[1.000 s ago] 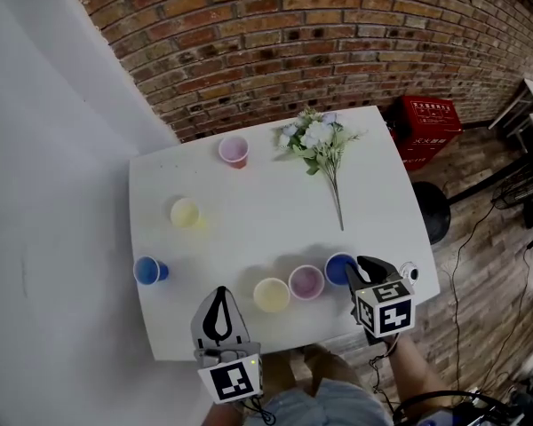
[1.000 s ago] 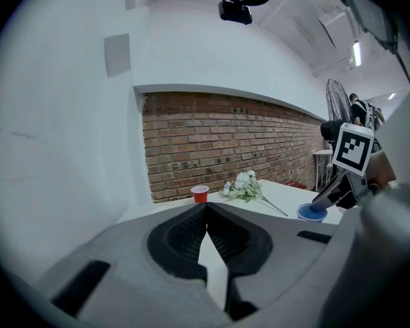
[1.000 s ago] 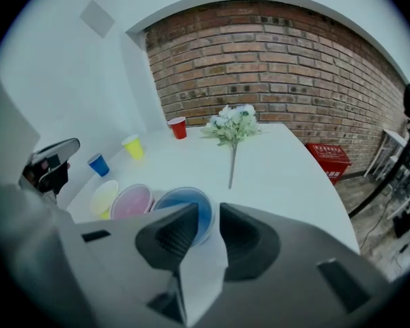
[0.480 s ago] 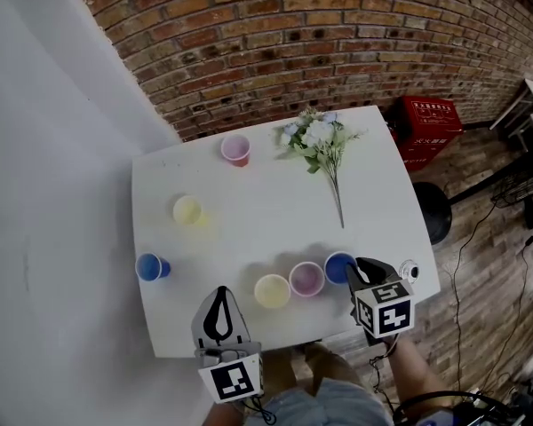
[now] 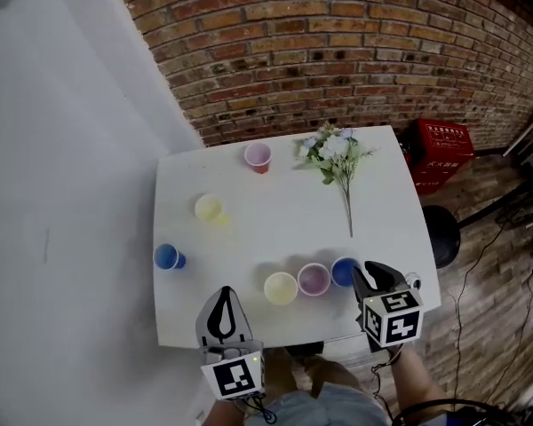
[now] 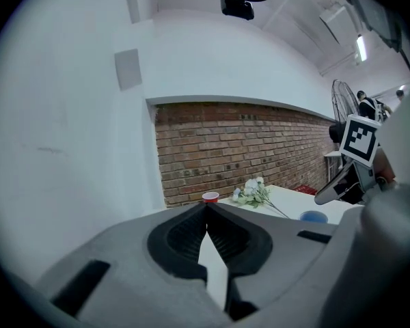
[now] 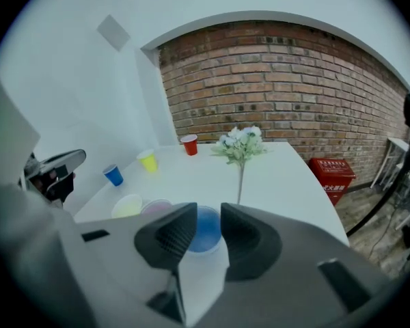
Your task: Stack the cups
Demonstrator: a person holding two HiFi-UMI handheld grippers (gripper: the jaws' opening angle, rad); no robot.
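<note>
- A white table (image 5: pixel 249 238) seen from above stands against a brick wall (image 5: pixel 338 60). Clock directions are read on the tabletop, with 12 at the wall.
- Six cups stand upright and none is stacked.
- Three sit in a row along the near edge, from 6 towards 5 o'clock: a pale yellow cup (image 5: pixel 281 287), a pink cup (image 5: pixel 314 280) and a near blue cup (image 5: pixel 343 272). Each is just beside the next.
- A lone blue cup (image 5: pixel 167 256) stands at 8 o'clock near the table's edge.
- A yellow cup (image 5: pixel 208 208) stands at 10 o'clock.
- A red cup (image 5: pixel 258 156) stands at 12 o'clock.
- A bunch of white flowers (image 5: pixel 338 153) lies at 1 o'clock, its stem pointing towards the near edge.
- The right gripper (image 5: pixel 373 273) hovers at 5 o'clock, just beside the near blue cup. Its jaws have just been opening and stand apart. In the right gripper view, that cup's rim shows through the gap without the pads pressing on it.
- The left gripper (image 5: pixel 222 293) hovers at 7 o'clock over the near edge, clenched, its jaw tips meeting on nothing.
- A red crate (image 5: pixel 444 149) sits on the floor beyond the table at 2 o'clock.
</note>
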